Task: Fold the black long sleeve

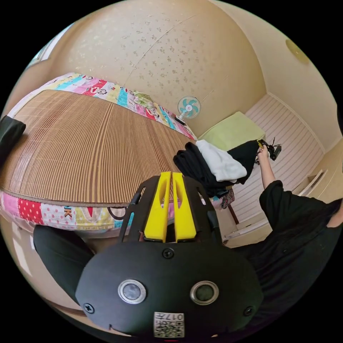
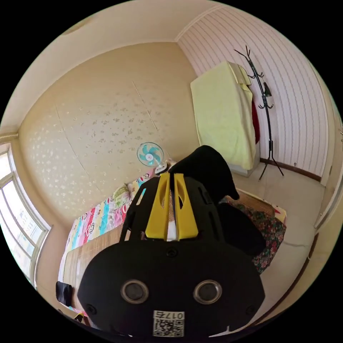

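Left gripper (image 1: 172, 175): your yellow jaws stand pressed together with nothing between them, raised above the striped mat (image 1: 89, 143) on the bed.
Right gripper (image 2: 171, 177): your jaws sit nearly closed, a thin slit between; black cloth lies at the tips, but a grip on it cannot be told.
Black long sleeve (image 1: 194, 164): heaped with a white garment (image 1: 221, 162) at the bed's far corner; a small fan (image 1: 189, 107) stands beyond.

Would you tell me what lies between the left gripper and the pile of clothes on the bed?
In the left gripper view, bare woven mat lies between the left gripper and the pile of clothes; nothing else sits there.
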The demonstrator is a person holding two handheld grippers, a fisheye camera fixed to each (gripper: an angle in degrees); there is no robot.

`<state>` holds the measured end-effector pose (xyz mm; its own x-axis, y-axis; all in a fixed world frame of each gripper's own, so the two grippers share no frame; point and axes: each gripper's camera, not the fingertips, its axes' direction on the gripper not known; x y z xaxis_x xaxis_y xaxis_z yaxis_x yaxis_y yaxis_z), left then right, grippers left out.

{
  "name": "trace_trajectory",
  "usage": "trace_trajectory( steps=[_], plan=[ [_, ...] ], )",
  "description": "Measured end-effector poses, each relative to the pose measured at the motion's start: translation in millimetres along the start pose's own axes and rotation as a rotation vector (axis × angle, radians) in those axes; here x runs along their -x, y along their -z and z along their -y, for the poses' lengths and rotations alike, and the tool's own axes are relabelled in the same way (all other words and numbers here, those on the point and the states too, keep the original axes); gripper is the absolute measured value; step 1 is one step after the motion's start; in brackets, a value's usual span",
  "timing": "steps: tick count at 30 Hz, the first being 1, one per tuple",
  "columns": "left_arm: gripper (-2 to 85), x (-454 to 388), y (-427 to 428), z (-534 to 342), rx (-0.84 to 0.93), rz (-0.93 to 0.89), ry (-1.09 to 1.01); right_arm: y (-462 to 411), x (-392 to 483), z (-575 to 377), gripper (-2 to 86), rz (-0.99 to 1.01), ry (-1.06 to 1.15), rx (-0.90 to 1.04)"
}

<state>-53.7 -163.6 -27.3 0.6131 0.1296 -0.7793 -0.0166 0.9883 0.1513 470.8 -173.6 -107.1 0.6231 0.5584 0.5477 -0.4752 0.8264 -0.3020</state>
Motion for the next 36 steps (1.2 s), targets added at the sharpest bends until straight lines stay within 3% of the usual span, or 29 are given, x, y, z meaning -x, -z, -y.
trace_trajectory(
  steps=[4, 6, 9, 14, 17, 19, 21, 23, 25, 27, 29, 33, 36],
  plan=[
    [-1.0, 10.8, 28.5, -4.3, -0.077, 0.045, 0.006, 59.8, 135.6, 25.9, 1.7, 0.134, 0.297, -0.152],
    [-0.9, 19.7, 36.2, -9.3, -0.094, 0.052, 0.026, 109.3, 210.2, 9.2, 2.2, 0.39, 0.451, -0.23],
    [-0.8, 37.4, 44.5, -16.7, -0.094, 0.051, 0.066, 165.2, 289.4, -45.9, 2.6, 0.616, 0.606, -0.237],
    [0.9, 65.0, 71.1, -31.4, -0.145, 0.041, 0.118, 212.5, 357.9, -229.9, 2.8, 0.542, 0.742, -0.168],
    [5.2, 84.6, 84.2, -39.3, -0.142, 0.043, 0.162, 195.5, 349.7, -387.2, 2.6, 0.459, 0.798, 0.024],
    [6.4, 99.1, 88.7, -44.3, -0.132, 0.041, 0.203, 175.8, 331.9, -490.4, 2.2, 0.414, 0.876, 0.26],
    [7.0, 112.6, 89.1, -47.6, -0.112, 0.029, 0.237, 159.2, 290.8, -607.6, 1.7, 0.345, 0.915, 0.658],
    [7.4, 127.8, 80.2, -47.6, -0.068, 0.028, 0.25, 170.3, 258.5, -661.6, 1.3, 0.363, 0.924, 0.851],
    [7.4, 139.0, 64.9, -42.2, -0.016, 0.039, 0.262, 200.5, 244.9, -673.3, 1.2, 0.436, 0.999, 0.878],
    [7.5, 148.3, 42.7, -32.1, 0.034, 0.032, 0.255, 239.5, 245.5, -677.6, 1.1, 0.597, 1.28, 0.876],
    [7.7, 157.8, 1.1, -17.5, 0.115, 0.066, 0.219, 253.0, 245.6, -671.1, 1.2, 0.615, 1.38, 0.822],
    [9.6, 172.5, -69.1, -12.0, 0.333, 0.181, 0.245, 239.7, 249.0, -626.2, 1.3, 0.668, 1.295, 0.833],
    [9.8, 159.9, -65.9, -24.5, 0.304, 0.271, 0.223, 234.2, 245.4, -588.4, 1.3, 0.726, 1.24, 0.827]
  ],
)
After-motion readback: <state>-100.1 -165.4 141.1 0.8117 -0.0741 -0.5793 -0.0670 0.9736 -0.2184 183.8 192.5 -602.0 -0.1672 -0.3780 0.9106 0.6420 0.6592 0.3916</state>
